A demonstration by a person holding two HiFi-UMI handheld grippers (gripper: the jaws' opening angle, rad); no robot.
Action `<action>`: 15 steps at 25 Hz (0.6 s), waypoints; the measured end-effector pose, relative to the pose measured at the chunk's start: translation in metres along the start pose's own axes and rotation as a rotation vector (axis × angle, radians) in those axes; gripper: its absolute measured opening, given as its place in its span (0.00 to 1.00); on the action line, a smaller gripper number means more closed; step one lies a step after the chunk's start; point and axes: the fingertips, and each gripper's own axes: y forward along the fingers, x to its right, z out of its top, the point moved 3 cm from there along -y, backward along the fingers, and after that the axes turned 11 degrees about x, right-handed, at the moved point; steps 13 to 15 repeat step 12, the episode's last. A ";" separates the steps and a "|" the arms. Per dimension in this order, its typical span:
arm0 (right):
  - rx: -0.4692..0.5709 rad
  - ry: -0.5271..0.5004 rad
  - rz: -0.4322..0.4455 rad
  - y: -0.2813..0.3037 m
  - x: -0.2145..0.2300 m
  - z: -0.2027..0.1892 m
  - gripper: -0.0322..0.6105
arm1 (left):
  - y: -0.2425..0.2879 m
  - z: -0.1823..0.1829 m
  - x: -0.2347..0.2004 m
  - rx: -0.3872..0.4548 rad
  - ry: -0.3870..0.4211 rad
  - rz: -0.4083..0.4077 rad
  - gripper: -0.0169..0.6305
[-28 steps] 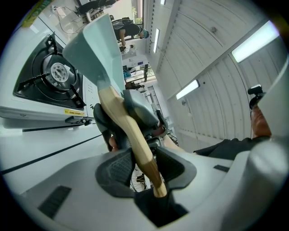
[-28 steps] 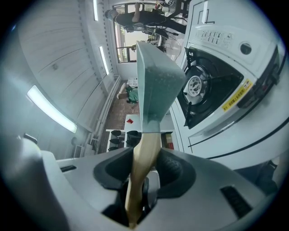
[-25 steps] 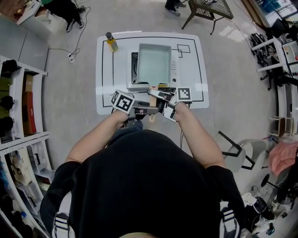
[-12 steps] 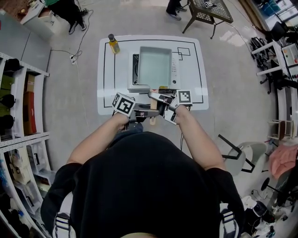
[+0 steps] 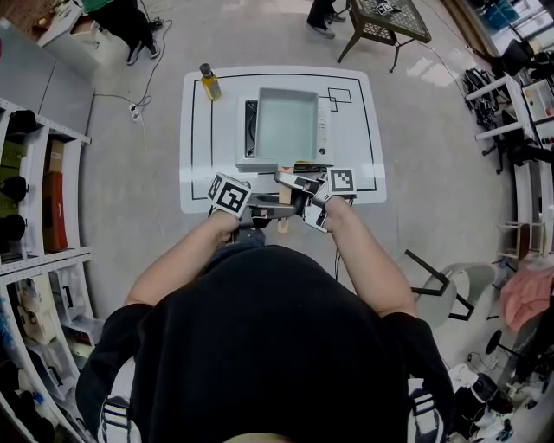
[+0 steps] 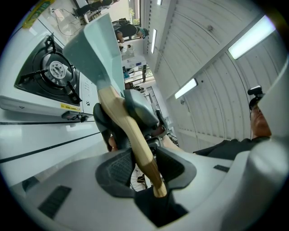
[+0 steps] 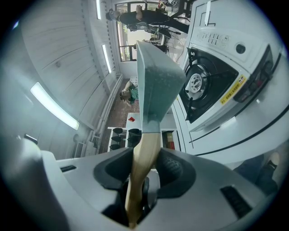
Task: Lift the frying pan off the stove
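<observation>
A square pale green frying pan [image 5: 287,124] hangs over the white portable gas stove [image 5: 325,130]. In the gripper views it is up off the burner [image 6: 54,72], tilted [image 6: 92,45]. Its wooden handle [image 5: 283,201] points back toward me. My left gripper [image 5: 275,208] is shut on the handle [image 6: 133,135] from the left, pads pressing both its sides. My right gripper [image 5: 296,186] is shut on the same handle [image 7: 143,153] from the right, a little nearer the pan [image 7: 158,76]. The burner [image 7: 196,83] lies bare under the pan.
The stove stands on a white table [image 5: 195,173] marked with black lines. A yellow bottle [image 5: 208,80] stands at its far left corner. Shelving [image 5: 43,190] lines the left side, a black metal table [image 5: 389,17] stands beyond, and a chair [image 5: 450,285] is at my right.
The head view has shifted slightly. Both grippers keep their hold on the handle and the pan stays about where it was.
</observation>
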 end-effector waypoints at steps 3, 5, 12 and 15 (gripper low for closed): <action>-0.003 0.005 0.003 0.000 -0.001 -0.001 0.29 | -0.001 0.000 0.000 0.002 0.001 0.000 0.26; -0.002 0.008 0.008 0.001 -0.002 -0.001 0.29 | -0.001 0.001 0.000 0.003 0.001 0.001 0.26; -0.001 0.009 0.008 -0.001 -0.001 0.000 0.29 | 0.001 0.000 0.002 0.001 0.002 0.003 0.26; -0.001 0.009 0.008 -0.001 -0.001 0.000 0.29 | 0.001 0.000 0.002 0.001 0.002 0.003 0.26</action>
